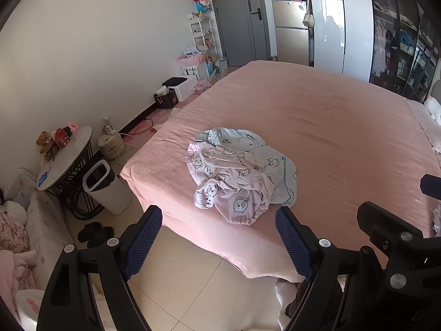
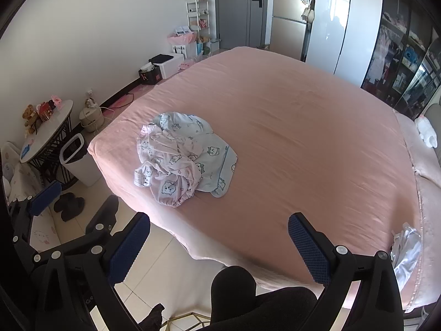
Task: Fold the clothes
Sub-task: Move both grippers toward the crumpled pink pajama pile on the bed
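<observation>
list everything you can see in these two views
crumpled cartoon-print clothes: one heap, pale pink and light blue, near bed's corner
pink bedsheet: one, covers bed
white waste bin: one, floor beside bed
round marble-top side table: one, white, against wall, holds brown teddy bear
black slippers: one pair, floor
silver fridge: one, far wall
white shelf rack: one, by grey door
left claw: open, empty
right claw: open, empty
</observation>
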### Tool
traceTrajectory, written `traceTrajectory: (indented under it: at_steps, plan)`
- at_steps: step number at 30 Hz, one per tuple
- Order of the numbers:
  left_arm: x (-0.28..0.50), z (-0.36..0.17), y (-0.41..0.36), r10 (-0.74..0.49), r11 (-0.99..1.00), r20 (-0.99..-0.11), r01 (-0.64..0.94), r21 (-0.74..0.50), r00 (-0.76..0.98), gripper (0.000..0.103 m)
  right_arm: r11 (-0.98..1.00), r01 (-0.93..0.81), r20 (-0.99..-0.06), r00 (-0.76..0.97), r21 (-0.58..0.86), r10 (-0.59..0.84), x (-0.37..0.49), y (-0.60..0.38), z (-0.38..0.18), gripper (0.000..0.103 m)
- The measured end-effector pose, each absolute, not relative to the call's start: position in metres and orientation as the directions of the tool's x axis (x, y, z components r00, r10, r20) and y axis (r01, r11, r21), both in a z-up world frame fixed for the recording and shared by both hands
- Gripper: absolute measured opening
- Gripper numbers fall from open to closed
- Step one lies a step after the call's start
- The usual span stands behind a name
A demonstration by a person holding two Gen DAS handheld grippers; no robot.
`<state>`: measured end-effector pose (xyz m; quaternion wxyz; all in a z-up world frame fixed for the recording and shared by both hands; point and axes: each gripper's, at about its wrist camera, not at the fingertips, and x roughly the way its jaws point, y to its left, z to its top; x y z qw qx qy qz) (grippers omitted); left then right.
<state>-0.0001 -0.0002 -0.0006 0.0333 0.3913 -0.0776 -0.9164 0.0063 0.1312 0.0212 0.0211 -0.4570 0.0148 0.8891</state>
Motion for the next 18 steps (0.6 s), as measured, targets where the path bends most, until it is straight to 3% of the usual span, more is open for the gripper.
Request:
traceTrajectory:
  at_steps: [18]
  plan:
    - [-0.019,-0.011,-0.005,-0.134,-0.987,-0.729,0.022,0.161,-0.671,0.084,-0.999,-0.045,-0.821,-0.571,0.005,0.022,-0.013,0.131,0.014,0.101]
